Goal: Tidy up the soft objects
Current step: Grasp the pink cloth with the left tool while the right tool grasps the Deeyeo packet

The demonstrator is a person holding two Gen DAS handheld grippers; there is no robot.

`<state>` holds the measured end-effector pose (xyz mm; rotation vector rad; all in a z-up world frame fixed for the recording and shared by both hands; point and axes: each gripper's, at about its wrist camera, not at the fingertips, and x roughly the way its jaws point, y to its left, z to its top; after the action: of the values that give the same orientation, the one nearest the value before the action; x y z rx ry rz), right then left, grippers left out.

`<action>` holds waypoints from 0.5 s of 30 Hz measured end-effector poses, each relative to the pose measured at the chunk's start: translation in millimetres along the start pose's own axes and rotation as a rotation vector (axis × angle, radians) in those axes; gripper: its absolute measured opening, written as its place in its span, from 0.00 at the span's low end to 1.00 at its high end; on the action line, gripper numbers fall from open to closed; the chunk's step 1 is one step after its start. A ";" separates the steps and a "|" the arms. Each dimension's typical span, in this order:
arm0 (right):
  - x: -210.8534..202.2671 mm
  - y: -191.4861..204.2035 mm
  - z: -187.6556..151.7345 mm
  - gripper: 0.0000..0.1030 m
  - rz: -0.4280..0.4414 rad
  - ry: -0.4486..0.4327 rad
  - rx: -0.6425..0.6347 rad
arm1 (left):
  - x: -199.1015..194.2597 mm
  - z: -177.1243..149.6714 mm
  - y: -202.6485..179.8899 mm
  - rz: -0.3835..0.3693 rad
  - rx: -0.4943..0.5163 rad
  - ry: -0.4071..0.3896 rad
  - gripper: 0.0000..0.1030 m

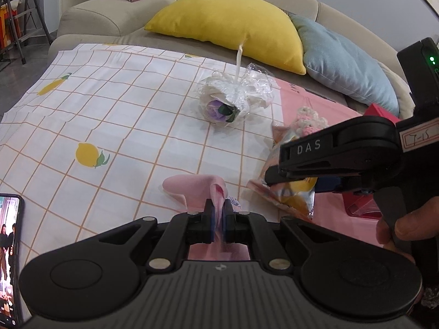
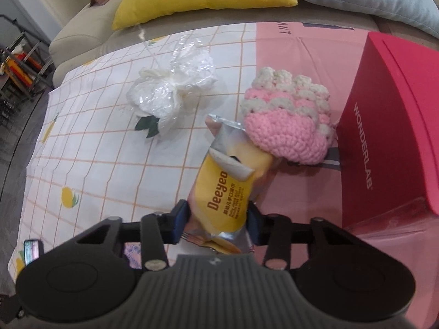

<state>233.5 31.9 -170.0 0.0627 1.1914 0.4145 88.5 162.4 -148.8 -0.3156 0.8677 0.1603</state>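
My left gripper (image 1: 218,213) is shut on a fold of a pink cloth (image 1: 192,189) that lies on the lemon-print sheet (image 1: 109,104). My right gripper (image 2: 218,219) is shut on a yellow Deeyeo wipes pack (image 2: 225,192) and holds it above the sheet; the pack (image 1: 293,194) and the right gripper's body also show at the right of the left wrist view. A pink and cream crochet piece (image 2: 288,118) lies just beyond the pack. A white flower wrapped in clear plastic (image 2: 175,90) lies further left; it also shows in the left wrist view (image 1: 233,98).
A red WONDERLAB box (image 2: 389,137) stands at the right on a pink sheet (image 2: 296,54). A yellow cushion (image 1: 227,16) and a blue cushion (image 1: 348,63) lean on the sofa back. A phone (image 1: 9,260) lies at the near left.
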 end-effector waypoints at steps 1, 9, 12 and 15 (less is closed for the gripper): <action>-3.5 -0.1 -2.0 0.36 0.008 0.004 -0.009 | -2.4 0.1 -0.6 -0.001 0.000 -0.004 0.05; -39.5 -6.9 -37.3 0.32 0.064 0.010 -0.042 | -21.5 -1.0 -8.3 -0.009 0.003 -0.017 0.05; -58.1 -9.8 -52.9 0.32 0.080 0.003 -0.075 | -29.7 -2.3 -13.9 -0.019 0.009 -0.021 0.05; -75.4 -17.9 -66.3 0.32 0.105 0.005 -0.078 | -39.4 -4.1 -22.0 -0.030 0.024 -0.029 0.05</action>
<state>155.3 -21.8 -132.8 0.0567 1.1795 0.5531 66.2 139.9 -116.5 -0.3027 0.8349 0.1261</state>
